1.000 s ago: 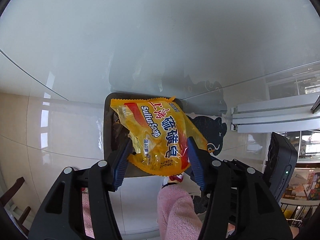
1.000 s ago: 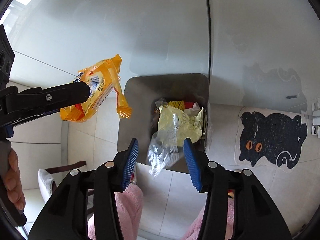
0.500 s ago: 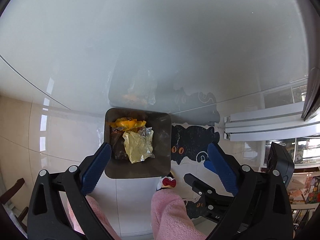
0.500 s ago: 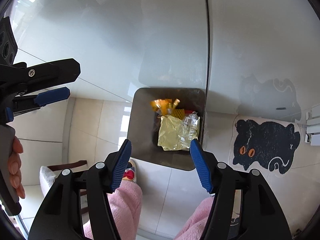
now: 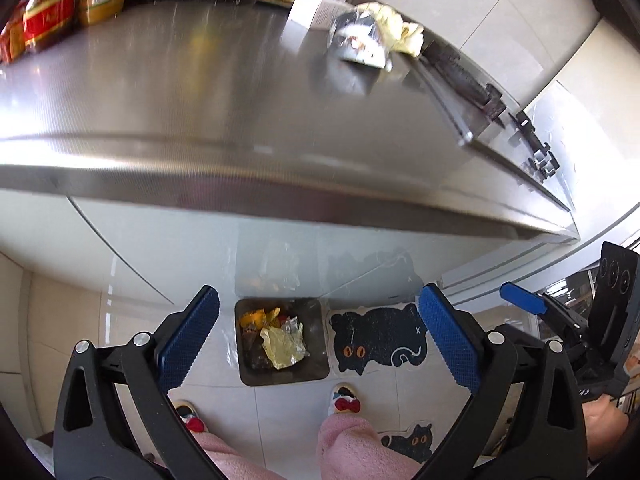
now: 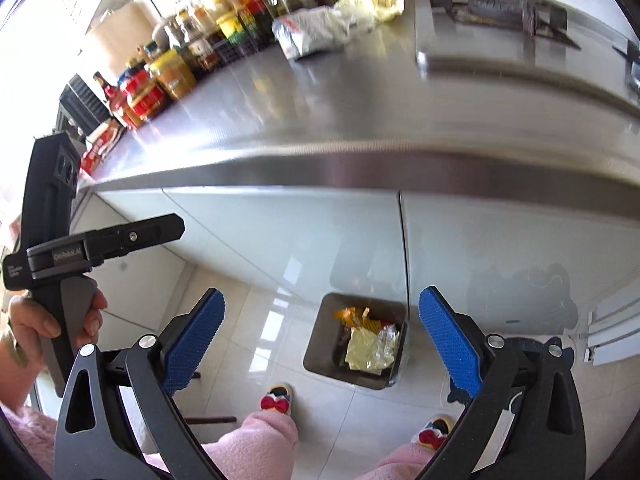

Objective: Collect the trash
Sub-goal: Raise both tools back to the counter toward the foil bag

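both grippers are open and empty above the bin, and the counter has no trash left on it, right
Not quite. Both the left gripper and right gripper are open and empty above the bin, but the counter still has trash: crumpled wrappers lie near its back, as the right wrist view shows.

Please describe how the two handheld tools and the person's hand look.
Each tool, left and right, has black plastic arms with triangular cut-outs and silver screws, ending in blue textured finger pads. The left tool's black body carries small white lettering, too small to read with certainty. A bare hand grips its grey handle.
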Demonstrator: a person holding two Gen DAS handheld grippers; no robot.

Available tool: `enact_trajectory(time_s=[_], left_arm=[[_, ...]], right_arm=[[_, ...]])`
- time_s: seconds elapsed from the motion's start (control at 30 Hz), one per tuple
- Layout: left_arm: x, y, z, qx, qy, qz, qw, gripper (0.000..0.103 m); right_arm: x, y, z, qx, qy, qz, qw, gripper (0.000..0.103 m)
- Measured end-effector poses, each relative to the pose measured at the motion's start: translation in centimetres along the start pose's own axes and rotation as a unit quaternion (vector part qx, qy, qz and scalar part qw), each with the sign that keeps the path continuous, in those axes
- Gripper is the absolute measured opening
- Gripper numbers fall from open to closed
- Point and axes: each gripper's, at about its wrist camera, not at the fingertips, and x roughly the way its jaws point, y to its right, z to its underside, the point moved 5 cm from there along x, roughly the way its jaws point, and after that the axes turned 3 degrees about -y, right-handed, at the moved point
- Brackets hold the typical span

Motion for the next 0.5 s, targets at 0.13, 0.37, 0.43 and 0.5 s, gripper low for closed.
enact_trajectory(time_s=[0.13,0.37,0.43,0.5], left_arm=[[-2.9,0.8,-4.1,0.015,0.048,0.000,0.9987,0.095],[-3.9,2.5,-10.9,0.050,0.083,-0.013,0.9952,0.095],[-3.7,3.5,-12.3,0.069,0.092,-0.011,0.9933,0.095],[-3.4,4.3,-13.7,0.081,0.097,0.002,0.9919,0.095]], right_arm=[[-3.6,0.1,-5.1,0.015,0.052,-0.010,0.999,0.099],[-4.9,1.2,-13.7,0.033,0.117,-0.024,0.992,0.099],[-4.8,1.4,-16.1,0.025,0.123,-0.018,0.992,0.099],[-4.3,1.5,-18.3,0.022,0.126,-0.022,0.992,0.099]])
